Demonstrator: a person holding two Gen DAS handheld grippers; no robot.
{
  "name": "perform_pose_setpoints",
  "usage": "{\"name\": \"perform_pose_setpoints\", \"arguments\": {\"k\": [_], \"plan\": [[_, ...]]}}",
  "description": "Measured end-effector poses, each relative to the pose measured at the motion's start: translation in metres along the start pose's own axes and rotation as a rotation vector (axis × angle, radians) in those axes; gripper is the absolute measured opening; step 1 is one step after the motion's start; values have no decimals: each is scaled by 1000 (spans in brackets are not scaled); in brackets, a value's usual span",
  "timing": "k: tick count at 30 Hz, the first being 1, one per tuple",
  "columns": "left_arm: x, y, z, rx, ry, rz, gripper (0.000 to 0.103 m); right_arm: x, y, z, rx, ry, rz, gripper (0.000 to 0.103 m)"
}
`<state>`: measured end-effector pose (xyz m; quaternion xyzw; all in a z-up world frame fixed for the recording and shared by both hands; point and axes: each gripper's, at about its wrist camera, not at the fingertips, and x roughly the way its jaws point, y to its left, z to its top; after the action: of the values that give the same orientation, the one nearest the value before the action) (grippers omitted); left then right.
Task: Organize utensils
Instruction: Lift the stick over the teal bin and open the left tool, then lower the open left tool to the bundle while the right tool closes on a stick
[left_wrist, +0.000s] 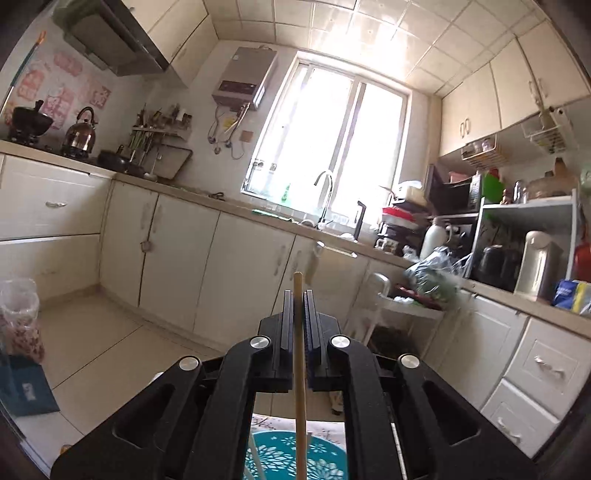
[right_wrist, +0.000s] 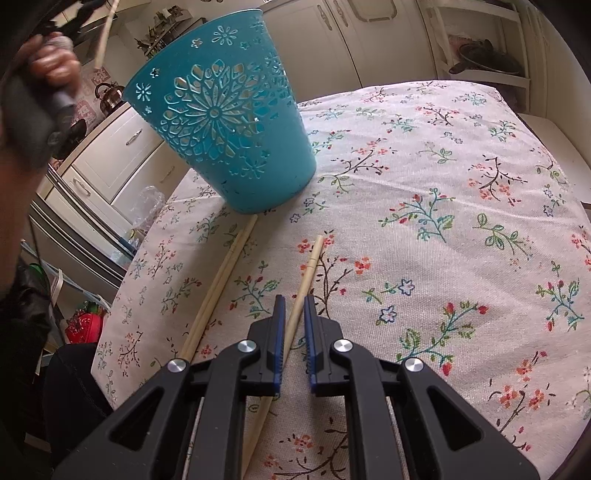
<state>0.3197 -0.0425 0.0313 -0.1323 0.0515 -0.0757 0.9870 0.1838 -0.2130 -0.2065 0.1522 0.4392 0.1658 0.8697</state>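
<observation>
At the bottom centre of my right wrist view, my right gripper (right_wrist: 294, 314) angles down at the floral tablecloth (right_wrist: 443, 206). Its blue pads sit close on either side of one wooden chopstick (right_wrist: 308, 275) lying on the cloth; I cannot tell whether they actually pinch it. I judge I am waiting here so this stick goes next. Just left of it, a pair of chopsticks (right_wrist: 225, 273) lies side by side, tips toward the teal cut-out bin (right_wrist: 221, 122), which stands further off in the upper left and is the likely home for all the sticks.

In my left wrist view, my left gripper (left_wrist: 297, 306) is clenched on a raised chopstick (left_wrist: 298, 332), held upright, probably so it drops in end first. The bin's teal rim (left_wrist: 280, 450) shows below it at the bottom edge. Beyond are kitchen cabinets (left_wrist: 177, 258) and a bright window (left_wrist: 332, 147).
</observation>
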Motion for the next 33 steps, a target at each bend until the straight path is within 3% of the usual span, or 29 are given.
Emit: {"name": "perform_pose_setpoints", "arguments": {"k": [5, 16, 22, 25, 27, 28, 31, 33], "plan": [[23, 9, -24, -14, 30, 32, 5, 0, -1, 1, 6, 1, 5, 11], [18, 17, -57, 29, 84, 42, 5, 0, 1, 0, 4, 0, 4, 11], [10, 18, -67, 59, 158, 26, 6, 0, 4, -1, -15, 5, -5, 13], [-4, 19, -69, 78, 192, 22, 25, 0, 10, -1, -40, 8, -9, 21], [-19, 22, -68, 80, 191, 30, 49, 1, 15, -1, -74, 6, -33, 22], [-26, 24, -67, 80, 189, 32, 53, 1, 16, -2, -82, 5, -40, 22], [-56, 31, -67, 91, 196, 41, 70, 2, 21, -5, -123, -4, -81, 20], [-72, 38, -70, 93, 200, 58, 87, 4, 33, -9, -203, -10, -168, 13]]}}
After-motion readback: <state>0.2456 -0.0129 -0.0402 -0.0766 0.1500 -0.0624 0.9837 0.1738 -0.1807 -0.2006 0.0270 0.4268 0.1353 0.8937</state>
